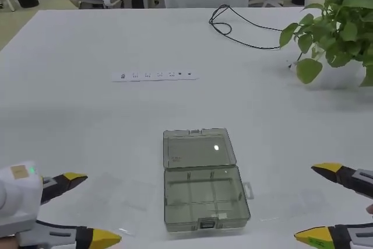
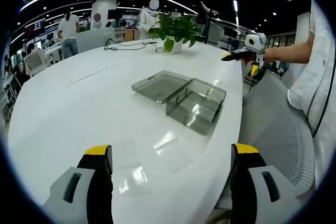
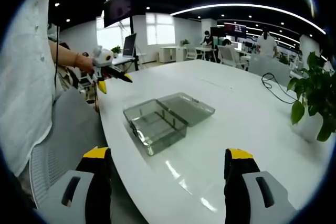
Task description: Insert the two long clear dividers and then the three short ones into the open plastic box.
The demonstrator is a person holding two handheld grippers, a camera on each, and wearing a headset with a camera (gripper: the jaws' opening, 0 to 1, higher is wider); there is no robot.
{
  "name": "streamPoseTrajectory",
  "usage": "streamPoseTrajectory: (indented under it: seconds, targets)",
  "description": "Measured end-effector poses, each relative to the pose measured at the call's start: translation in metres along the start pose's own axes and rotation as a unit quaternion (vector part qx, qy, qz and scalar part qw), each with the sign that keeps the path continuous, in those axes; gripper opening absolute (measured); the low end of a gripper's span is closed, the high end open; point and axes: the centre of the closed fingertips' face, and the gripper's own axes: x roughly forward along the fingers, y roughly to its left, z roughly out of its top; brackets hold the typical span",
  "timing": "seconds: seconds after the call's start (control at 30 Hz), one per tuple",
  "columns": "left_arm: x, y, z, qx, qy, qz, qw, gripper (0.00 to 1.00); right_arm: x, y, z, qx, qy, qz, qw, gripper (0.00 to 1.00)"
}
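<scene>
The open plastic box was seen on the white surface, near its front edge and between the two grippers, with its lid laid flat on the far side. Faint lines were made out inside the box; whether these were dividers could not be told. Clear dividers were seen lying flat on the surface just left of the box, ahead of the left gripper, whose jaws were spread wide with nothing between them. The right gripper was held to the right of the box, its jaws likewise parted and empty. Farther back, a power strip, a black cable and a potted plant were seen.
</scene>
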Motion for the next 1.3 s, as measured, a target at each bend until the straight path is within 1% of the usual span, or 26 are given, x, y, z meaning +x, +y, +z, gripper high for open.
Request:
streamPoseTrajectory:
  seconds: [0.03,0.1,0.17,0.2,0.3,0.33,0.43,0.5,0.53,0.57,0.67,0.73,0.8,0.83,0.87,0.9,0.97,1.0,1.03,1.07,1.1,1.13,1.17,1.2,1.23,1.3]
  targets:
    - [0.000,0.001,-0.001,-0.002,0.003,0.002,1.0000,0.95,0.000,0.000,0.000,0.000,0.000,0.000,1.0000,0.90]
    - [0.000,0.005,-0.002,-0.007,0.007,0.009,0.9999,0.91,0.000,0.000,0.001,0.000,-0.001,0.000,1.0000,0.89]
    - [0.000,0.008,-0.004,-0.010,0.010,0.015,0.9998,0.90,0.000,0.000,0.001,0.000,-0.001,0.000,1.0000,0.89]
    - [0.000,0.013,-0.007,-0.018,0.019,0.024,0.9994,0.89,0.001,0.000,0.001,0.001,-0.001,0.000,1.0000,0.89]
    - [0.000,0.021,-0.010,-0.033,0.026,0.038,0.9984,0.82,0.001,0.000,0.002,0.001,-0.002,-0.001,1.0000,0.89]
    - [-0.001,0.024,-0.014,-0.044,0.035,0.046,0.9973,0.81,0.001,0.000,0.002,0.002,-0.003,-0.001,1.0000,0.89]
    - [-0.001,0.029,-0.017,-0.050,0.044,0.055,0.9963,0.78,0.002,-0.001,0.002,0.002,-0.003,-0.001,1.0000,0.88]
    - [-0.002,0.030,-0.020,-0.061,0.055,0.060,0.9948,0.75,0.002,-0.001,0.002,0.003,-0.004,-0.001,1.0000,0.88]
    - [-0.001,0.032,-0.020,-0.061,0.053,0.061,0.9949,0.74,0.003,-0.001,0.002,0.003,-0.005,-0.001,1.0000,0.88]
    - [-0.001,0.034,-0.022,-0.062,0.058,0.067,0.9941,0.73,0.003,-0.001,0.002,0.003,-0.005,-0.001,1.0000,0.88]
    - [0.000,0.036,-0.025,-0.074,0.070,0.071,0.9922,0.70,0.004,-0.001,0.003,0.005,-0.006,0.000,1.0000,0.88]
    - [0.001,0.040,-0.029,-0.076,0.080,0.078,0.9908,0.66,0.004,-0.001,0.003,0.005,-0.006,0.000,1.0000,0.88]
    - [0.000,0.044,-0.035,-0.089,0.098,0.091,0.9870,0.61,0.005,-0.001,0.004,0.006,-0.007,0.000,1.0000,0.88]
    - [0.002,0.046,-0.034,-0.087,0.094,0.091,0.9875,0.59,0.005,-0.001,0.004,0.006,-0.008,0.000,1.0000,0.88]
    - [0.002,0.046,-0.034,-0.089,0.095,0.093,0.9872,0.57,0.005,-0.001,0.004,0.006,-0.008,0.001,1.0000,0.88]
    - [0.001,0.049,-0.038,-0.098,0.104,0.101,0.9845,0.56,0.005,-0.001,0.004,0.006,-0.008,0.001,0.9999,0.88]
    - [0.003,0.052,-0.038,-0.105,0.102,0.105,0.9837,0.55,0.006,-0.002,0.004,0.006,-0.009,0.001,0.9999,0.88]
    - [0.003,0.053,-0.041,-0.114,0.110,0.108,0.9814,0.54,0.006,-0.002,0.004,0.007,-0.009,0.001,0.9999,0.88]
    - [0.003,0.053,-0.043,-0.116,0.117,0.110,0.9802,0.54,0.006,-0.002,0.004,0.007,-0.010,0.001,0.9999,0.88]
    - [0.005,0.054,-0.043,-0.113,0.119,0.111,0.9802,0.53,0.007,-0.002,0.004,0.007,-0.010,0.001,0.9999,0.88]
    - [0.005,0.055,-0.045,-0.114,0.125,0.114,0.9789,0.53,0.007,-0.002,0.004,0.008,-0.011,0.001,0.9999,0.88]
    - [0.004,0.055,-0.050,-0.118,0.142,0.117,0.9757,0.52,0.007,-0.003,0.004,0.008,-0.011,0.001,0.9999,0.87]
    - [0.005,0.055,-0.051,-0.117,0.144,0.116,0.9757,0.51,0.008,-0.003,0.004,0.008,-0.011,0.001,0.9999,0.87]
    - [0.005,0.056,-0.053,-0.118,0.151,0.118,0.9744,0.51,0.008,-0.003,0.004,0.008,-0.011,0.001,0.9999,0.87]
    - [0.005,0.057,-0.056,-0.119,0.161,0.121,0.9723,0.50,0.009,-0.002,0.005,0.009,-0.012,0.002,0.9999,0.87]
    - [0.008,0.057,-0.058,-0.121,0.167,0.122,0.9708,0.51,0.009,-0.002,0.005,0.008,-0.012,0.002,0.9999,0.87]
